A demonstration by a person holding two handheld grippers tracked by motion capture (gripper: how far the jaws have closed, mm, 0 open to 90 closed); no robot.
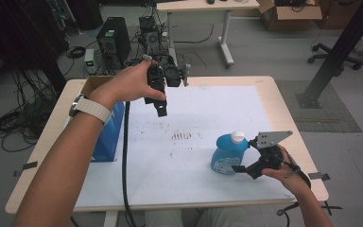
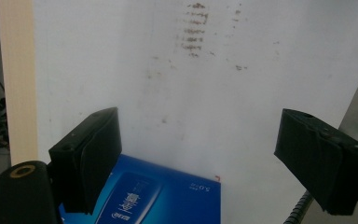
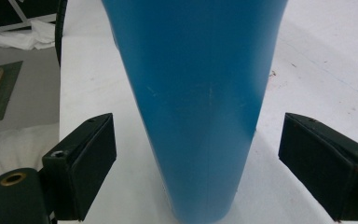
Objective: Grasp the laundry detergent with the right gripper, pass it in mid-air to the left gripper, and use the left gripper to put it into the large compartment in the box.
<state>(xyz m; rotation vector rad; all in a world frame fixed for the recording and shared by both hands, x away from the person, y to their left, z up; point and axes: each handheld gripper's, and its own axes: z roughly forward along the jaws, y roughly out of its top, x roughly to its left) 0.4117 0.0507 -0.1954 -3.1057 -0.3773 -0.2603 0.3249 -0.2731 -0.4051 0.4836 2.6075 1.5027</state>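
Note:
A blue bottle (image 1: 227,155) with a white cap stands on the white mat (image 1: 194,118) at the right front. My right gripper (image 1: 246,155) is open at its right side. In the right gripper view the bottle (image 3: 200,93) stands between the two jaws of the right gripper (image 3: 198,140), with a gap on each side. My left gripper (image 1: 156,106) hangs open in the air over the mat's far left part, pointing down. In the left gripper view the left gripper (image 2: 198,140) has nothing between its jaws; a blue box (image 2: 158,198) lies below it.
The blue box (image 1: 108,137) stands at the table's left edge. Brown stains (image 1: 182,136) mark the middle of the mat. The left gripper's black cable (image 1: 124,161) drops across the table's front. Beyond the table are a computer tower (image 1: 113,40), floor cables and a second desk (image 1: 203,7).

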